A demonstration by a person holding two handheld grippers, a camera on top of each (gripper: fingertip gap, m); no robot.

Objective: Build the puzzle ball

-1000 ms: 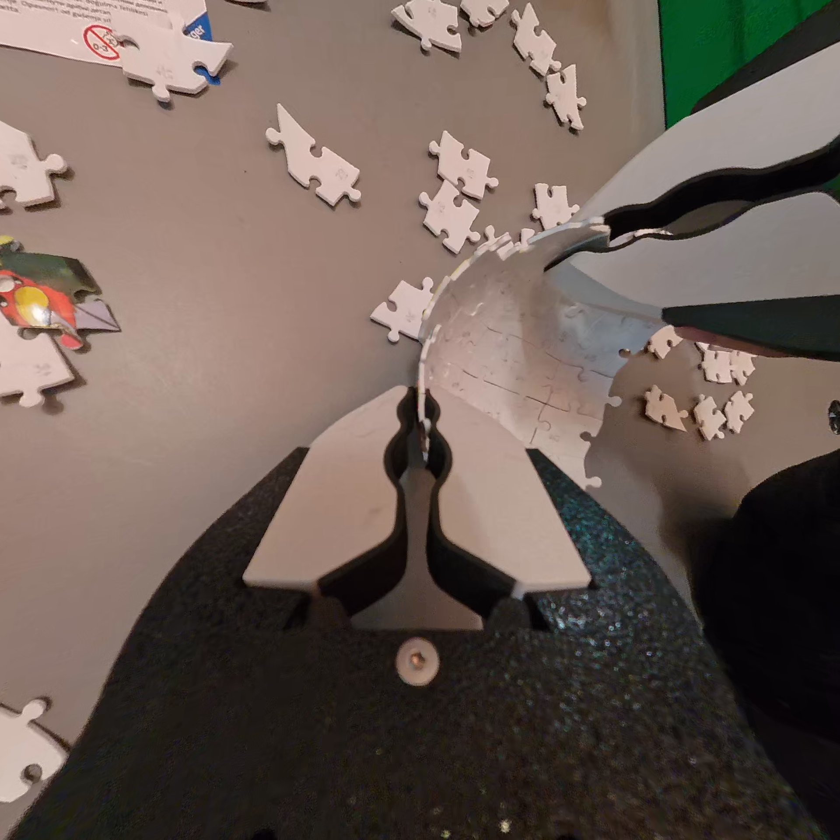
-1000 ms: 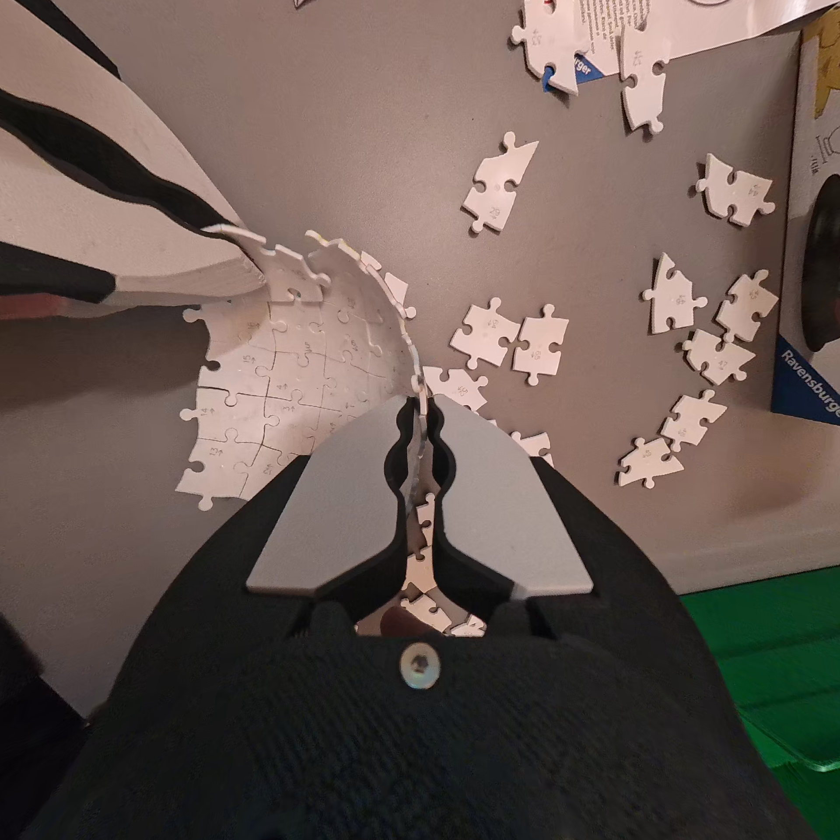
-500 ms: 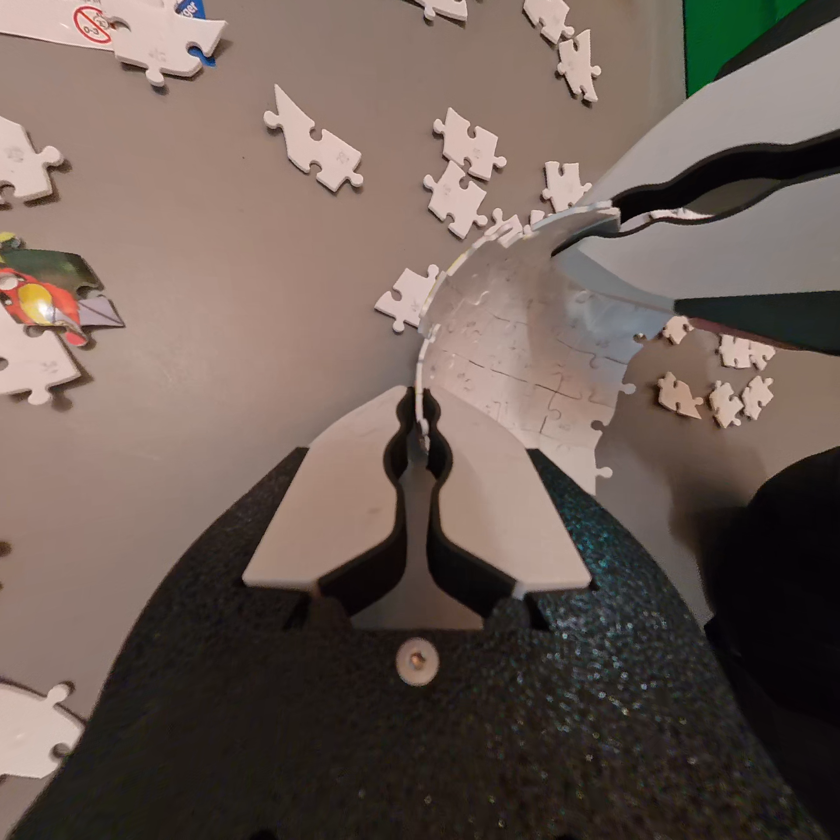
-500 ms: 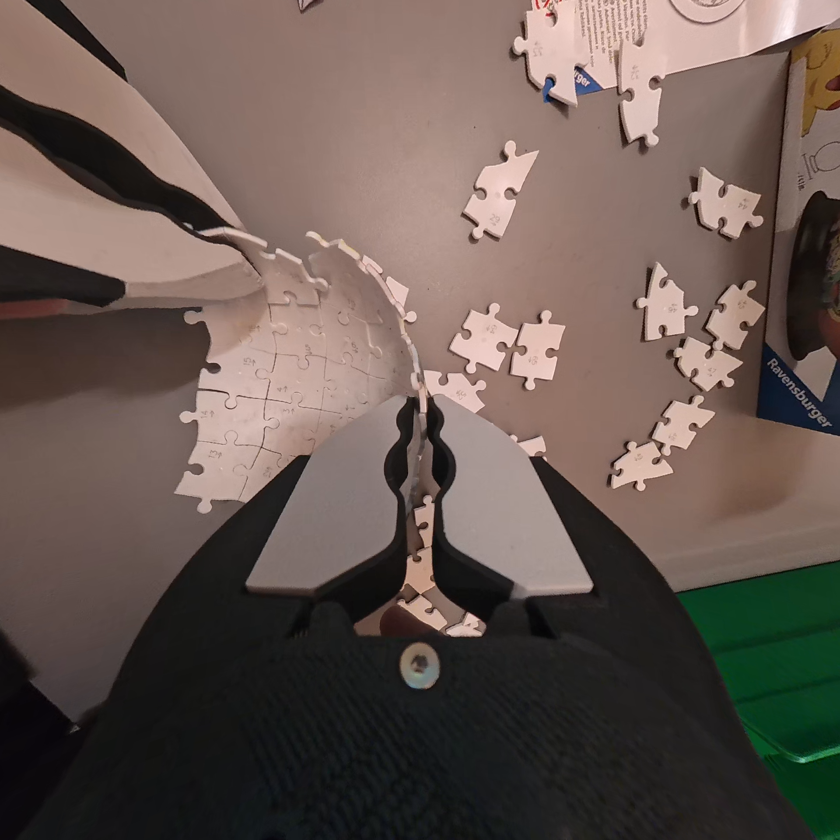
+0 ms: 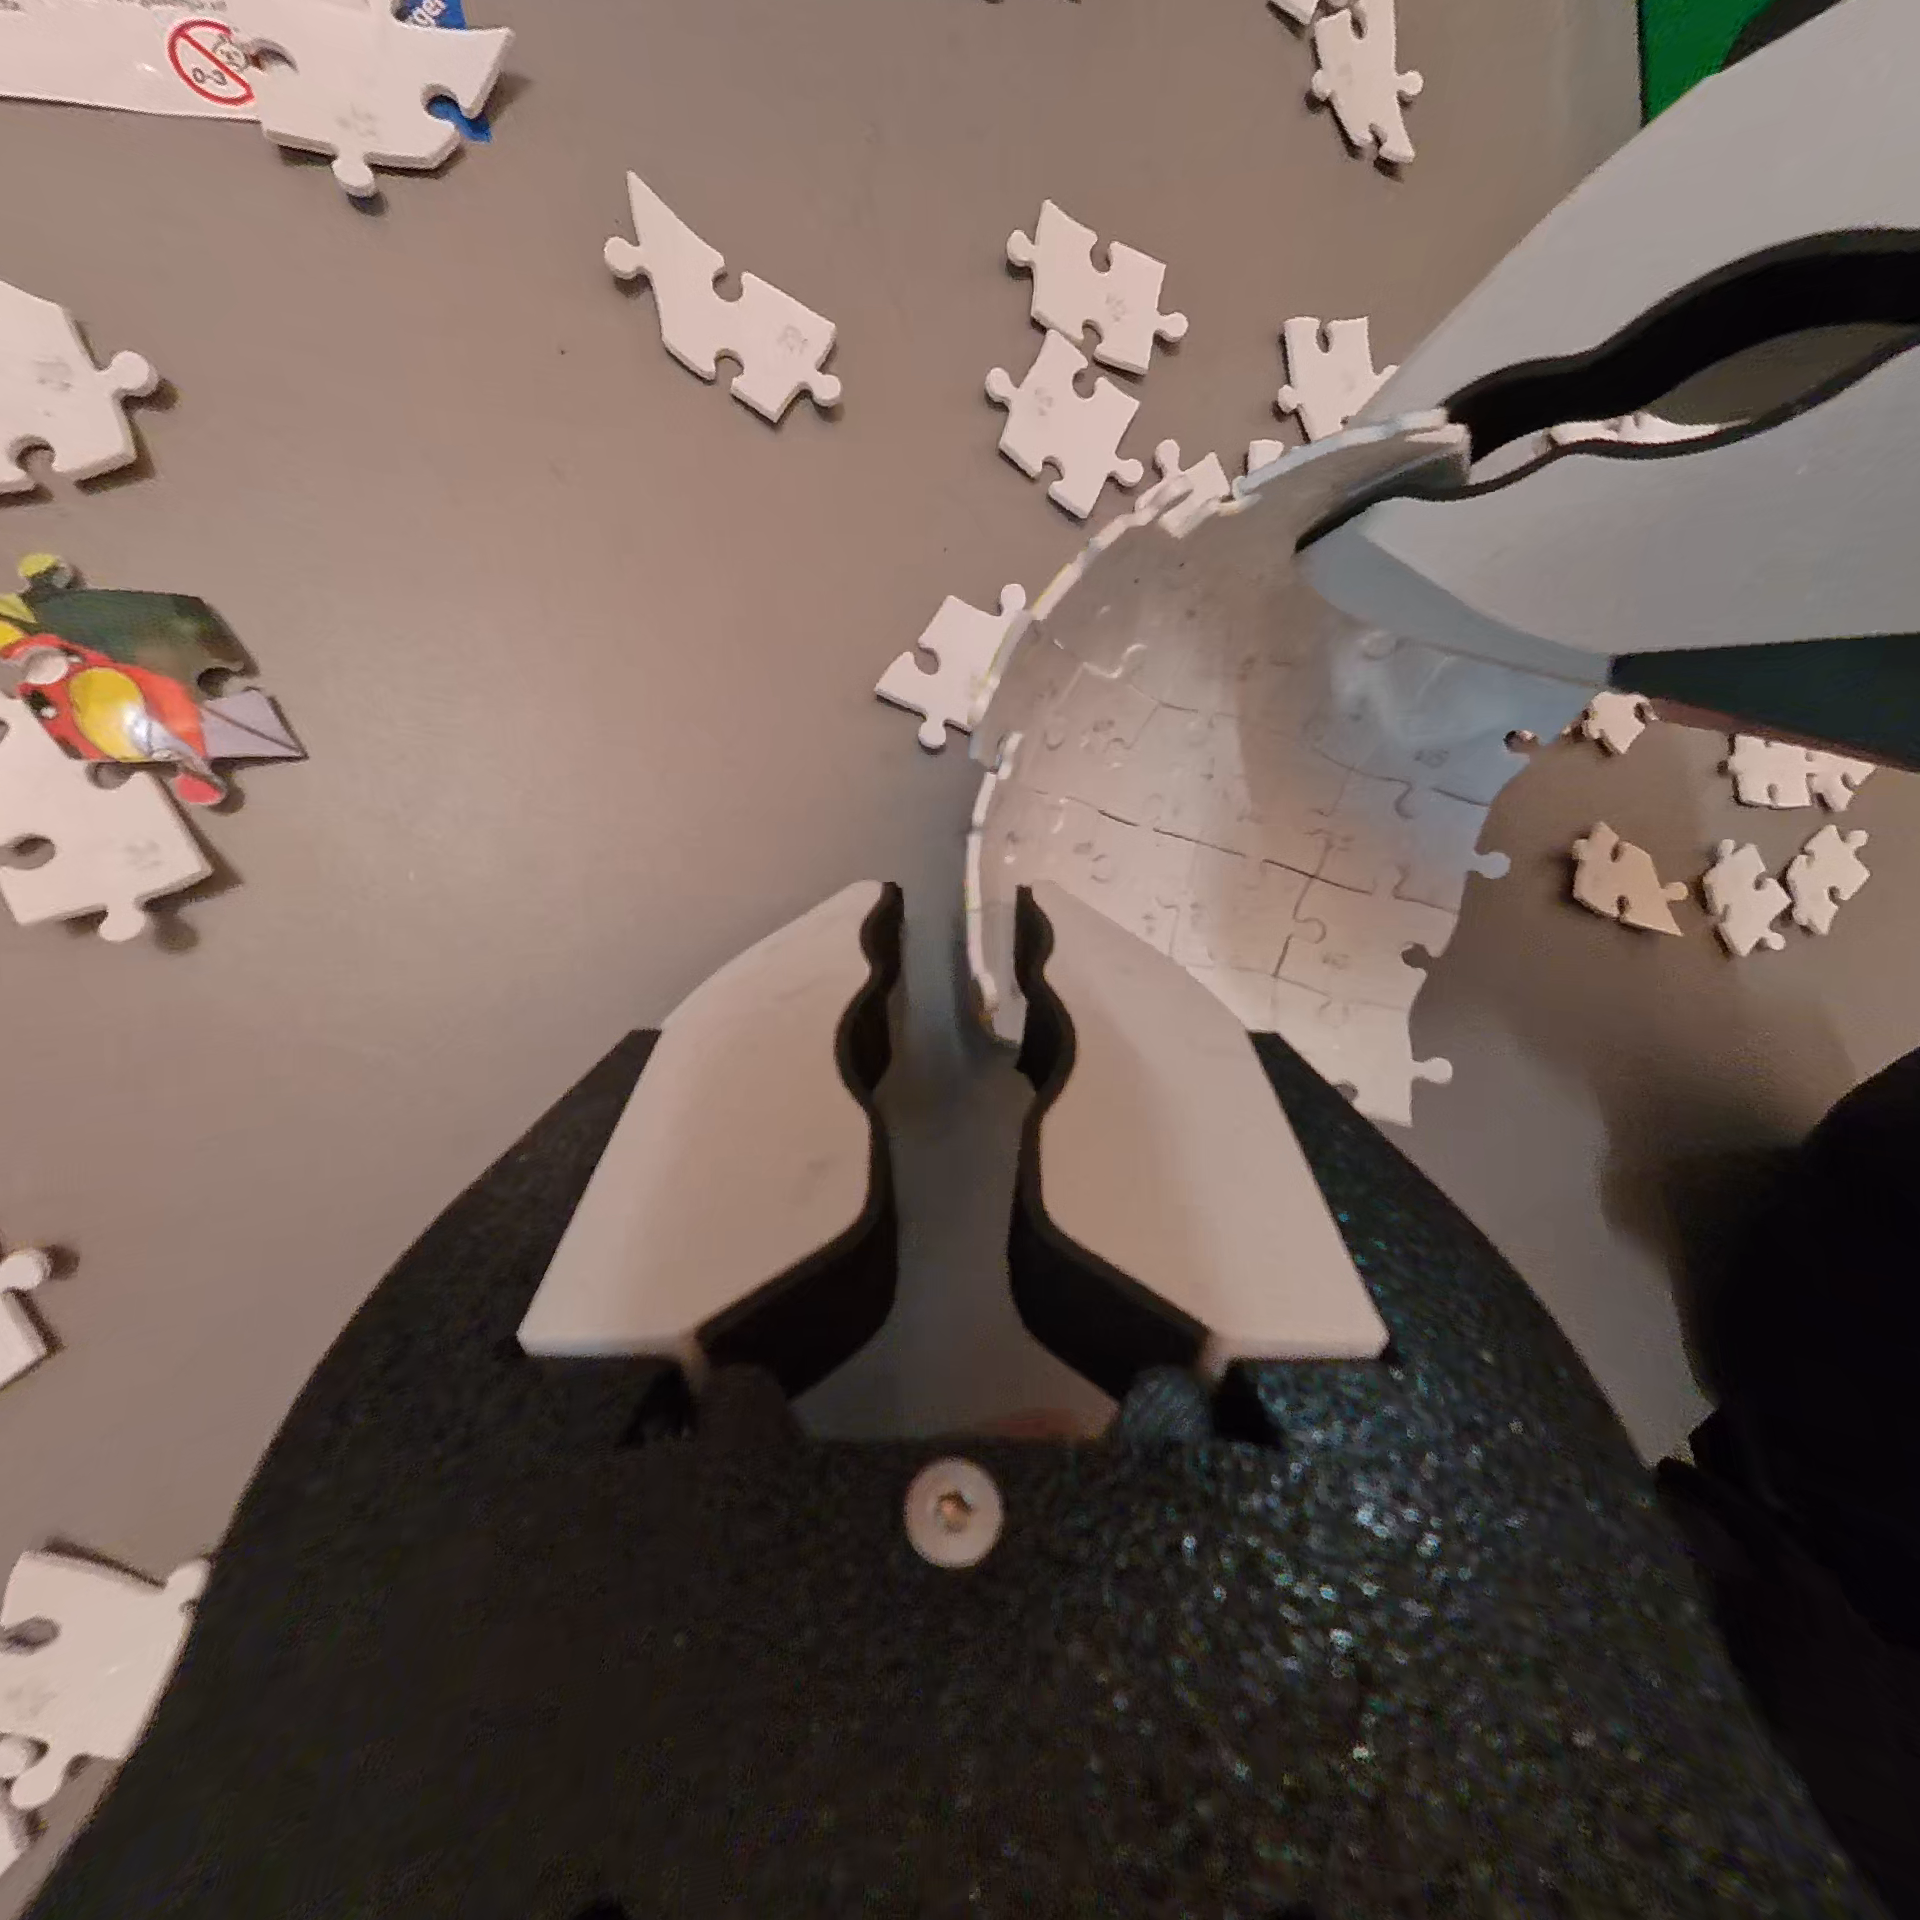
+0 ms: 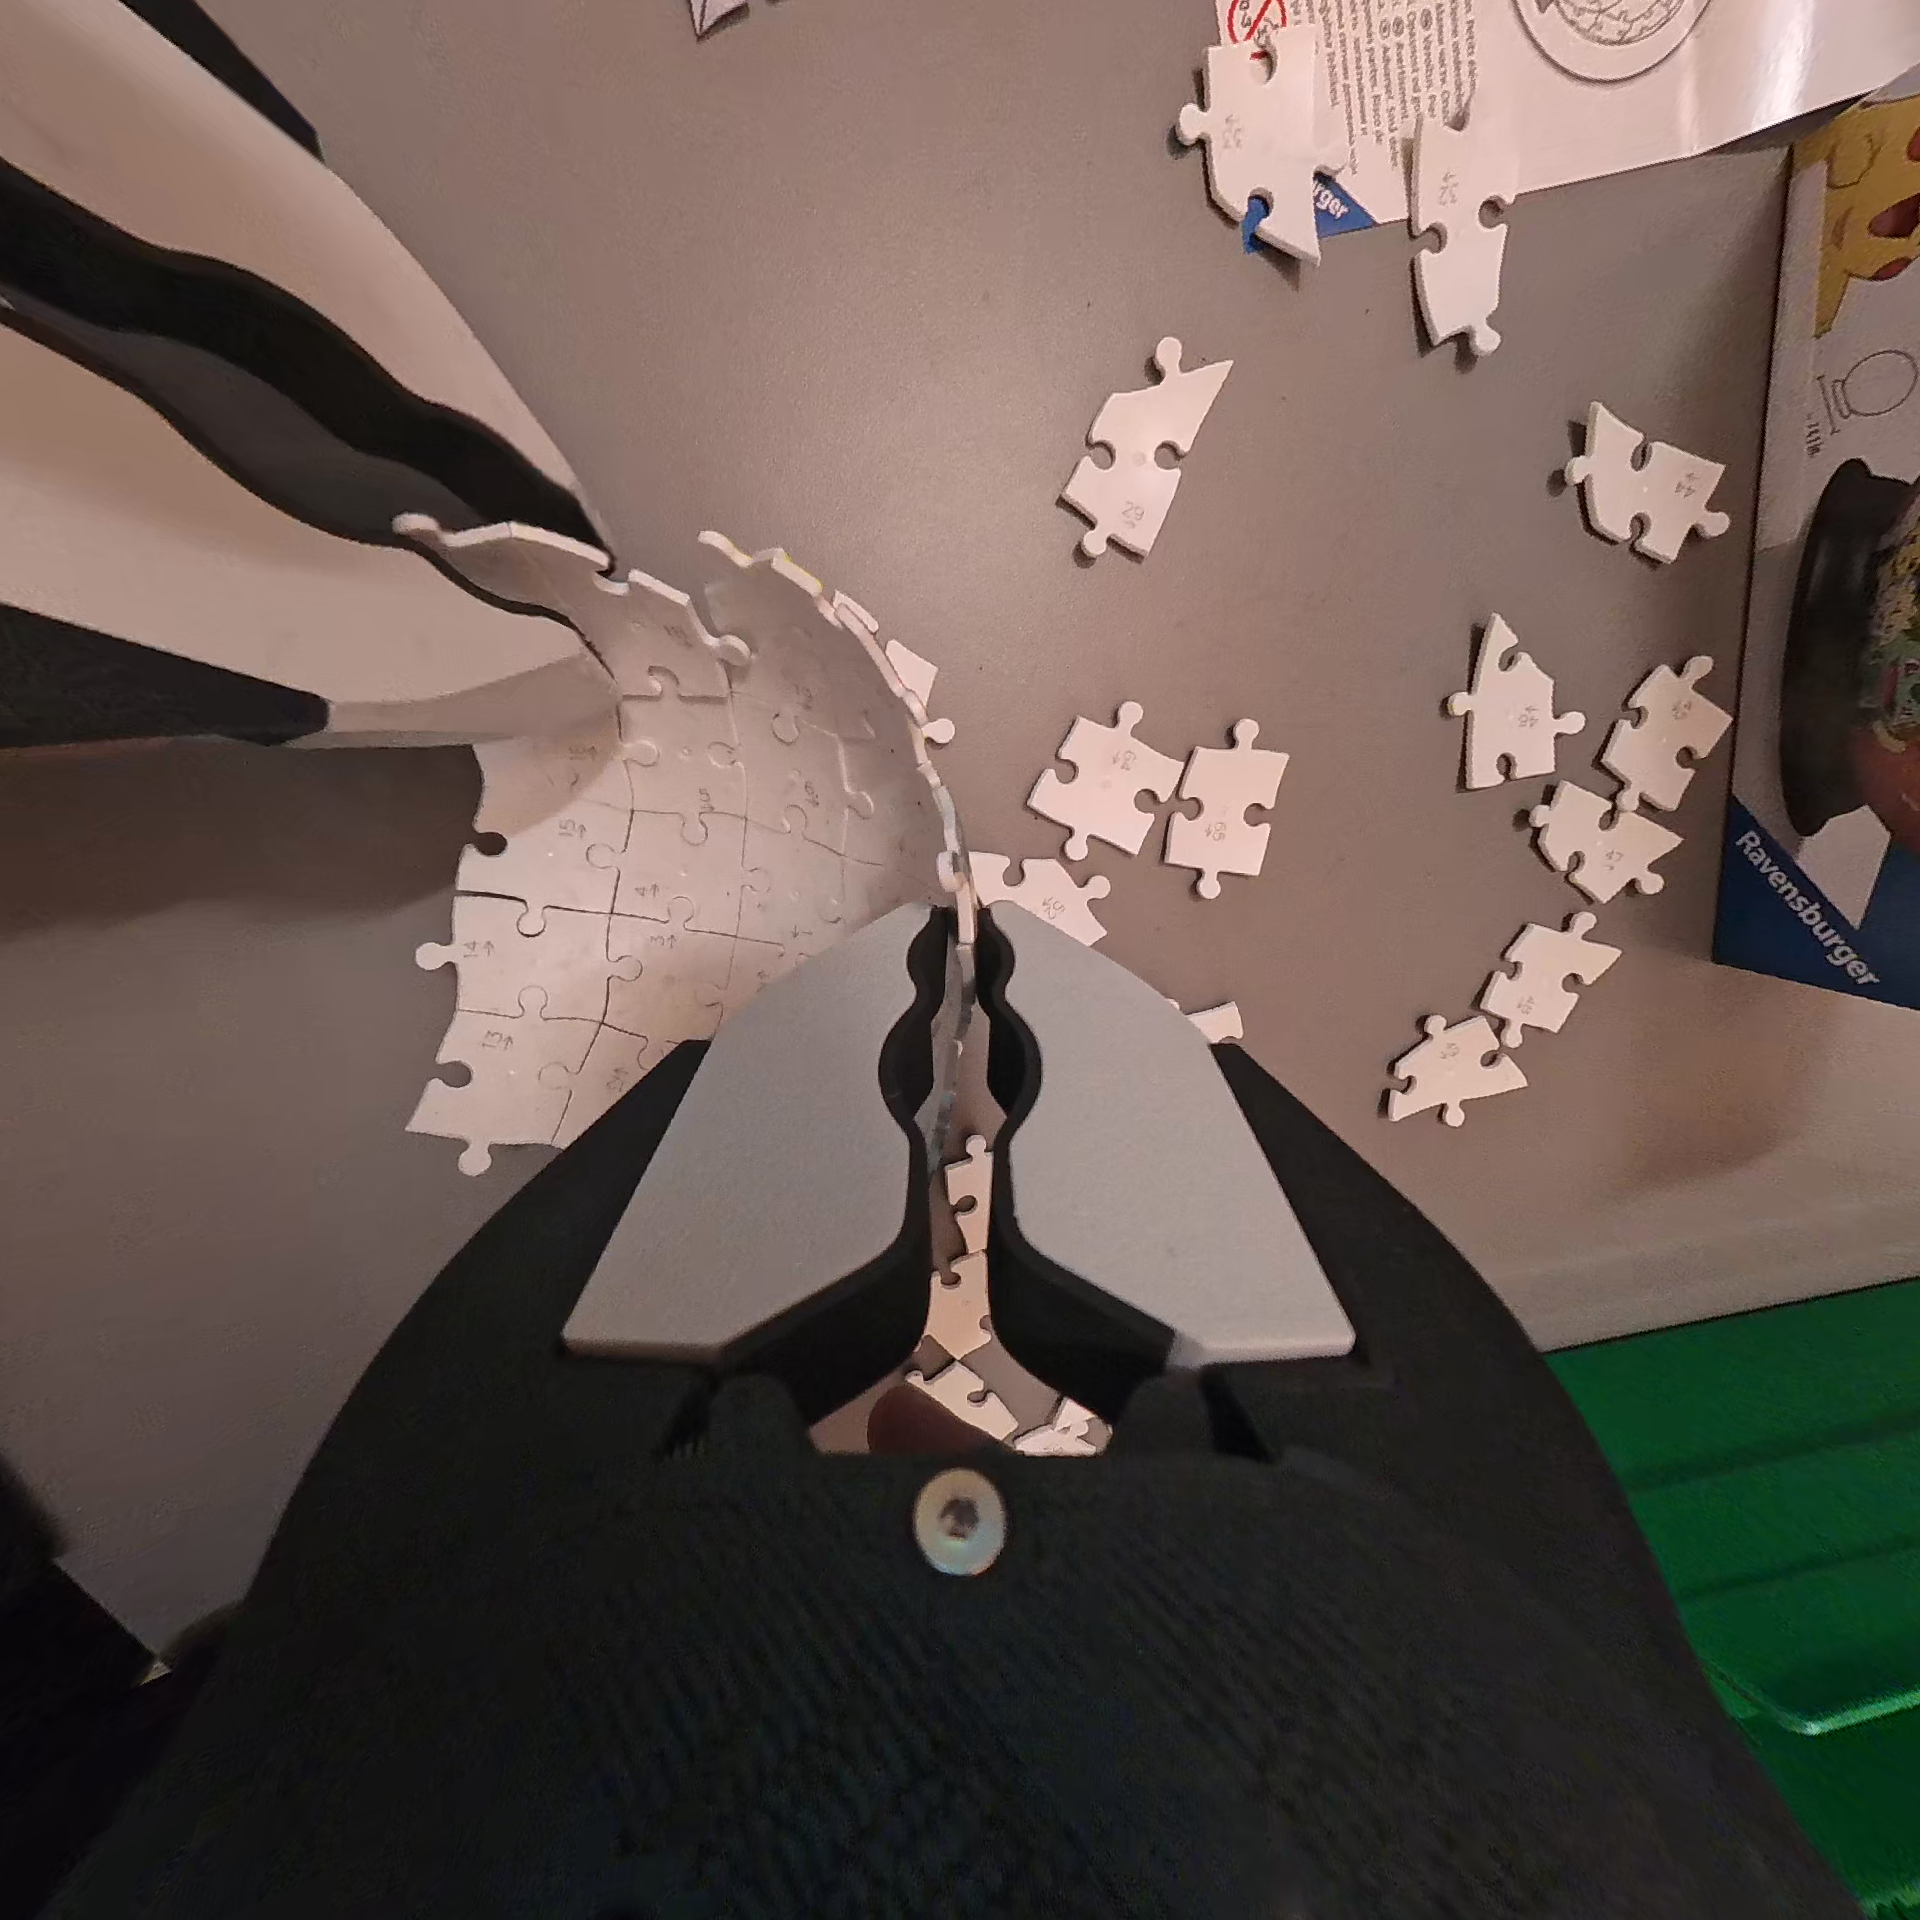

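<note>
A curved shell of joined white puzzle pieces (image 5: 1226, 790) hangs above the grey table (image 5: 520, 727). My left gripper (image 5: 954, 914) is open. The shell's rim stands between its fingers, close to the right finger (image 5: 1122, 1091), with a clear gap to the left finger (image 5: 748, 1091). My right gripper (image 6: 961, 925) is shut on the opposite rim of the shell (image 6: 675, 831). The right gripper also shows at the upper right of the left wrist view (image 5: 1392, 468), clamped on the rim. The left gripper shows at the upper left of the right wrist view (image 6: 582, 603), its fingers apart around a tab.
Several loose white pieces (image 6: 1153, 800) lie face down around the shell. A coloured piece (image 5: 125, 707) lies at the left. A printed leaflet (image 6: 1558, 83) and a puzzle box (image 6: 1849, 623) lie at the table's far side. A green surface (image 6: 1766, 1507) borders the table. My right fingertips sit around 8 cm from my left ones.
My left gripper's jaws have opened and let go of the shell's rim, which they clamped in both earlier frames. The right gripper stays shut on the shell and holds it alone.
</note>
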